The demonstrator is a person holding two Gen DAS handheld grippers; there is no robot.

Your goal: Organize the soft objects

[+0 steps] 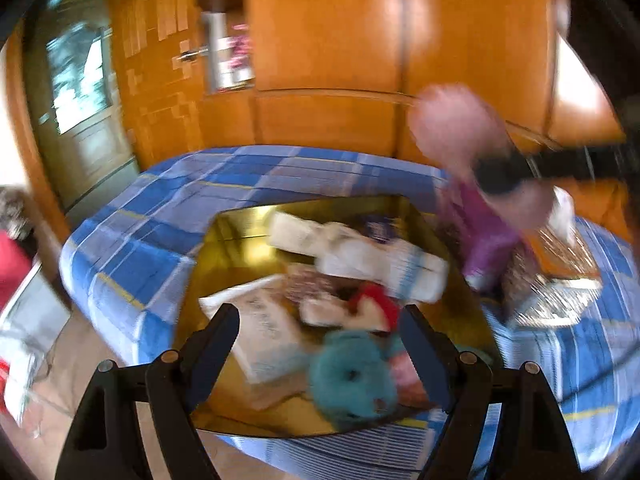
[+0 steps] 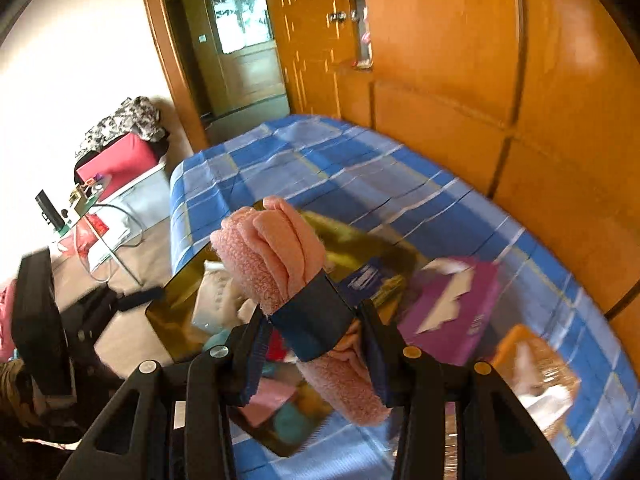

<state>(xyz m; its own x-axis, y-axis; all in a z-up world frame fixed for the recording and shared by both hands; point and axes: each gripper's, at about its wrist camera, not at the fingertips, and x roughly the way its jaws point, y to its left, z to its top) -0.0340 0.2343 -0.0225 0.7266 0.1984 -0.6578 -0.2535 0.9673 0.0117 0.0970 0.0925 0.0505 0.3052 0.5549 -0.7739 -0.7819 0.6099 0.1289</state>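
Note:
My right gripper [image 2: 316,328] is shut on a rolled pink towel [image 2: 276,248] with a dark blue band, held in the air over the gold tray [image 2: 184,292]. The towel also shows blurred in the left wrist view [image 1: 452,124]. My left gripper [image 1: 320,328] is open and empty above the near side of the gold tray [image 1: 236,240]. The tray holds a teal plush bear [image 1: 352,380], a red and white soft toy [image 1: 372,304], a white rolled cloth [image 1: 360,252] and a white packet [image 1: 264,328].
The tray lies on a bed with a blue checked cover [image 1: 180,200]. A purple tissue box [image 2: 456,308] and an orange packet [image 2: 536,364] lie on the bed to the right. Wooden wardrobes [image 1: 340,40] stand behind. A glass side table [image 2: 92,216] stands left.

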